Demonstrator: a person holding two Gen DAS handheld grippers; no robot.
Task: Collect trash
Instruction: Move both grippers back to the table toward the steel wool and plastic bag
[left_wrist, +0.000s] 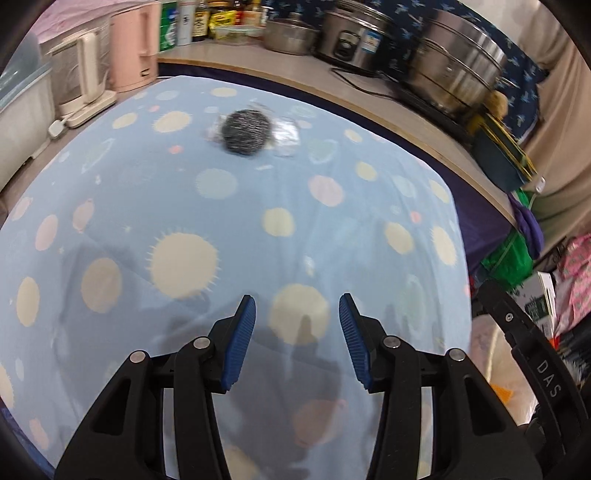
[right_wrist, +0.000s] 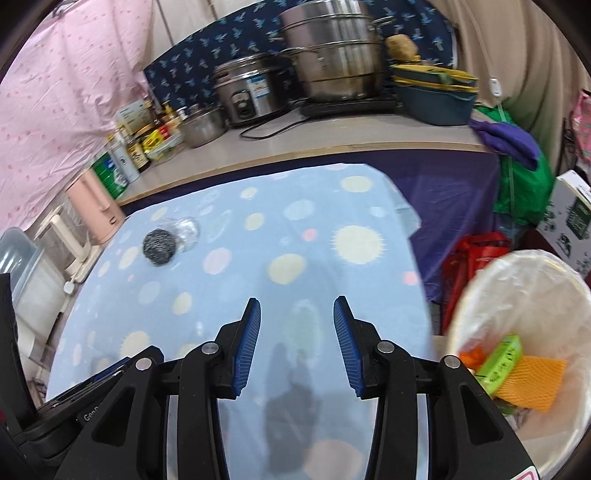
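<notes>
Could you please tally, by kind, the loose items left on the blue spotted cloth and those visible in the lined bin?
Steel scourer: 1, on cloth
Clear plastic wrapper: 1, on cloth
Green box: 1, in bin
Orange mesh piece: 1, in bin
Total: 4

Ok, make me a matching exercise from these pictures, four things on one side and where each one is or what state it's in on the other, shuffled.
Things:
1. steel wool ball
2. green box
3. stacked steamer pot
4. right tool

Places or states:
A. inside the lined bin
B. on the counter behind the table
C. open, nothing between its fingers
D. on the blue spotted cloth, beside clear plastic

Pairs: 1-D, 2-A, 3-B, 4-C
</notes>
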